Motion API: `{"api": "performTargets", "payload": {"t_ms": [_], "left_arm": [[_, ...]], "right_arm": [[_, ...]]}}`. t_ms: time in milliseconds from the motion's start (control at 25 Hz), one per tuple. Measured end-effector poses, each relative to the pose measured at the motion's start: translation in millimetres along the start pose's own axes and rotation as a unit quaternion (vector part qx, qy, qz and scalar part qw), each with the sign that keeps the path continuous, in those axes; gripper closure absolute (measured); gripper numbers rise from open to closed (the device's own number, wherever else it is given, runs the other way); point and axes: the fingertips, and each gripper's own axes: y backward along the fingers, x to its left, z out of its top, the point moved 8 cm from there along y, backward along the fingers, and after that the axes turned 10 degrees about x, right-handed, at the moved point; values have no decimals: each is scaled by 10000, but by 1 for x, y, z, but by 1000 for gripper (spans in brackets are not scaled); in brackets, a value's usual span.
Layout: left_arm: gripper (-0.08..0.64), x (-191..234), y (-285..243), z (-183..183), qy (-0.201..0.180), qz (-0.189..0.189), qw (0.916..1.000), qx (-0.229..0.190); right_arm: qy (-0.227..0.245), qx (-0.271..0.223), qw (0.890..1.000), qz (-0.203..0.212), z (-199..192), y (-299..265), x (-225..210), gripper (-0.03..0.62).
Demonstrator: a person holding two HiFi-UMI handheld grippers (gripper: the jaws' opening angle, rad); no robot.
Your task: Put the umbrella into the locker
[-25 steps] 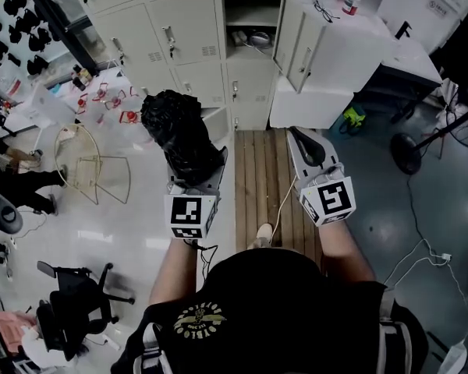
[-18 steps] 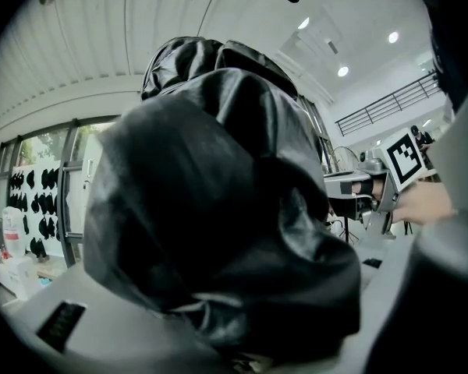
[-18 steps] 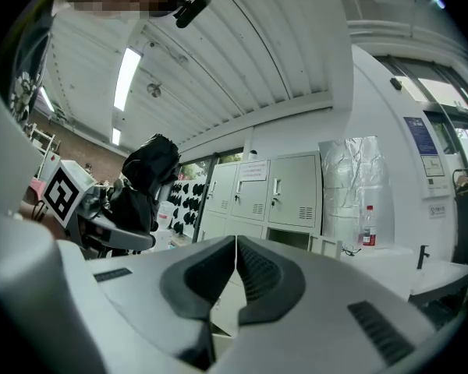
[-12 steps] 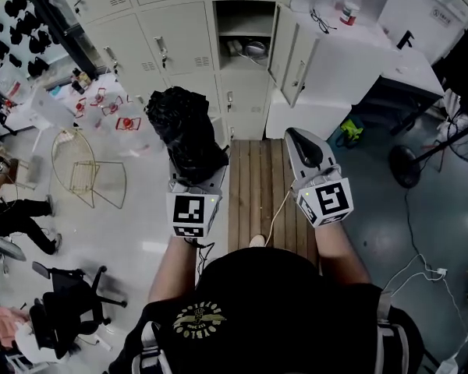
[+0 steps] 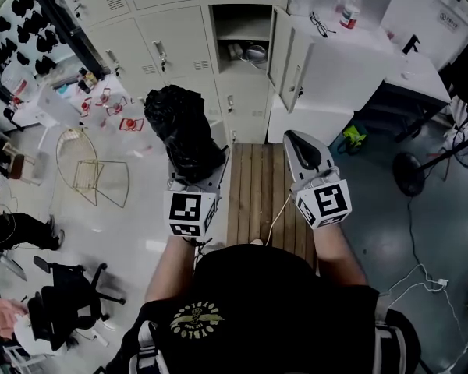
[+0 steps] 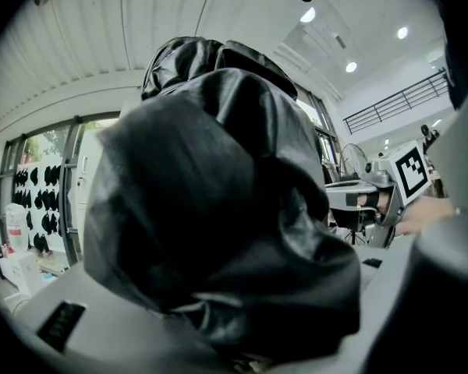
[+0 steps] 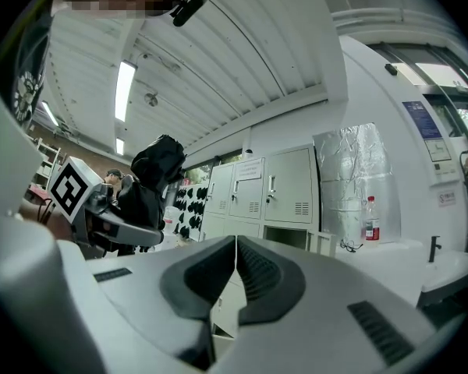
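Because the black folded umbrella has to go into the locker, the left gripper squeezes its lower end tight and holds it up in the air, pointing at the lockers but well apart from them. The right gripper has its jaws pressed together with nothing in them, so it looks free to help. The open locker is straight ahead with its door swung wide, so the way in looks ready.
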Motion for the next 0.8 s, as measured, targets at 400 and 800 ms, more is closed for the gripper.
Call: {"api": "performTargets", "payload": {"t_ms": [400, 800], "left_arm": [[272, -16, -9, 4, -197, -170, 9995, 155], [273, -9, -32, 6, -310, -365, 9988, 85]], "right_arm": [[-295, -14, 9995, 77, -10, 4, -10, 561], [-141, 18, 9999, -83, -6, -7, -22, 561]]}}
